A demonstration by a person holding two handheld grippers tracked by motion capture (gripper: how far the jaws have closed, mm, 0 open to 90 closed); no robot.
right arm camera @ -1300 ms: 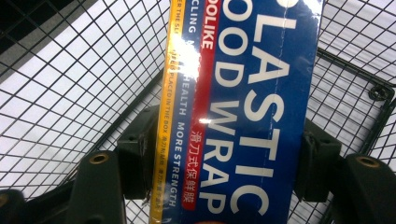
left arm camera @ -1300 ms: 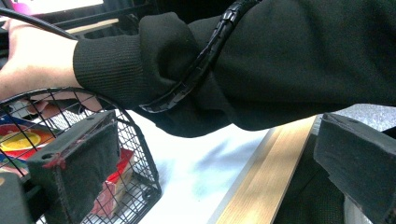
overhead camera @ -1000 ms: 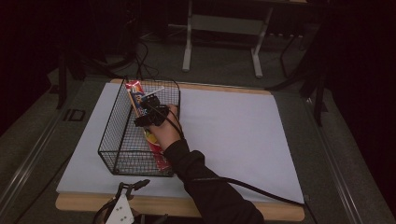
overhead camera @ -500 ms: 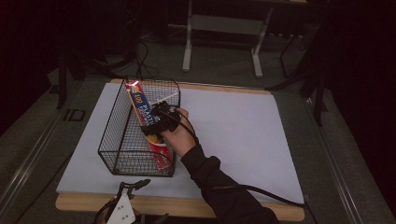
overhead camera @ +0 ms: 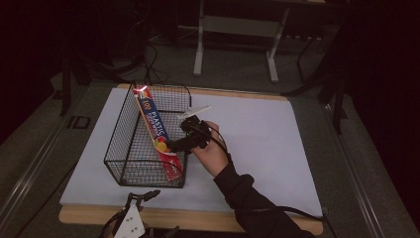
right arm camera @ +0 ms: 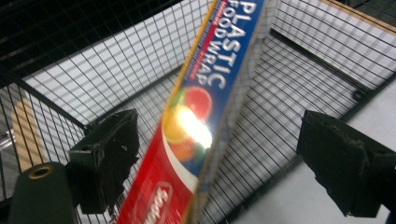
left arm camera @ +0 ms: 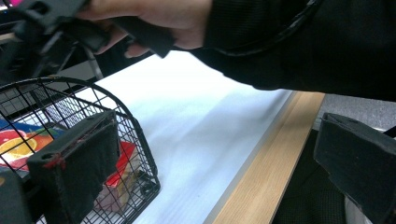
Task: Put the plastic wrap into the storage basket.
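A: As the long red and blue cardboard box of plastic food wrap point(overhead camera: 157, 136) leans inside the black wire mesh basket point(overhead camera: 126, 158), where exactly is it?

B: Its lower end sits in the near right corner of the basket, and its upper end rises over the far rim. The basket stands on a white sheet point(overhead camera: 277, 148) that covers the wooden table point(overhead camera: 198, 220).

A: And the right gripper point(overhead camera: 184, 145)?

B: In the right gripper view its jaws are spread wide, one on each side of the box, and they touch nothing. The left gripper point(left arm camera: 219, 158) rests low at the near table edge, also spread and empty.

A: How will the box handle?

B: I judge it light and stiff, but hollow, so a hard squeeze may dent it. The printed surface is glossy, you see the glare, so it may slip. I would take it across the narrow sides near the middle, for balance.

A: The basket?

B: Thin rigid wire, open grid, rounded corners. The box end may catch on it.
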